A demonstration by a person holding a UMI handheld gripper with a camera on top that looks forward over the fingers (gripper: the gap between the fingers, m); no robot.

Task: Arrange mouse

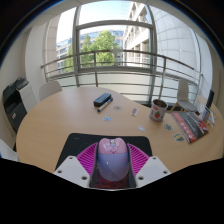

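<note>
Your gripper (111,172) is clamped on the mouse (111,158) above the table (60,115); it looks light, rigid and slick-shelled, so keep the pads on its flanks.

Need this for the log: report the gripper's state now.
Gripper: closed on the mouse, held above the black mouse pad.

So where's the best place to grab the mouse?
By its two long sides, near the middle, coming from behind it. The mouse is a rounded hump lying lengthwise between the pink fingers of the hand-held gripper, so its narrow width fits there. They seem to hold it that way already.
</note>
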